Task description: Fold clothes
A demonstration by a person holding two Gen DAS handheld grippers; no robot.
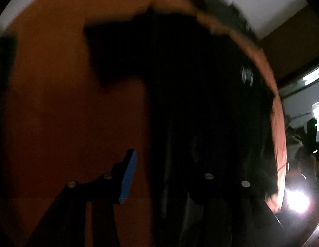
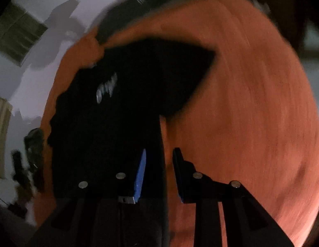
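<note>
A black garment with a small white print (image 2: 107,87) lies spread on an orange cloth surface (image 2: 252,103). In the left wrist view the black garment (image 1: 190,92) fills the middle, one sleeve (image 1: 110,49) sticking out left. My left gripper (image 1: 165,170) is open; its left blue pad (image 1: 128,177) shows, its right finger is lost against the dark cloth. My right gripper (image 2: 159,164) is open, its jaws astride the garment's right edge, nothing pinched. Both views are blurred.
The orange surface (image 1: 56,103) extends left of the garment. A pale wall (image 2: 56,10) and dark clutter (image 2: 32,150) lie beyond the far edge. A bright light (image 1: 297,201) glares at lower right in the left wrist view.
</note>
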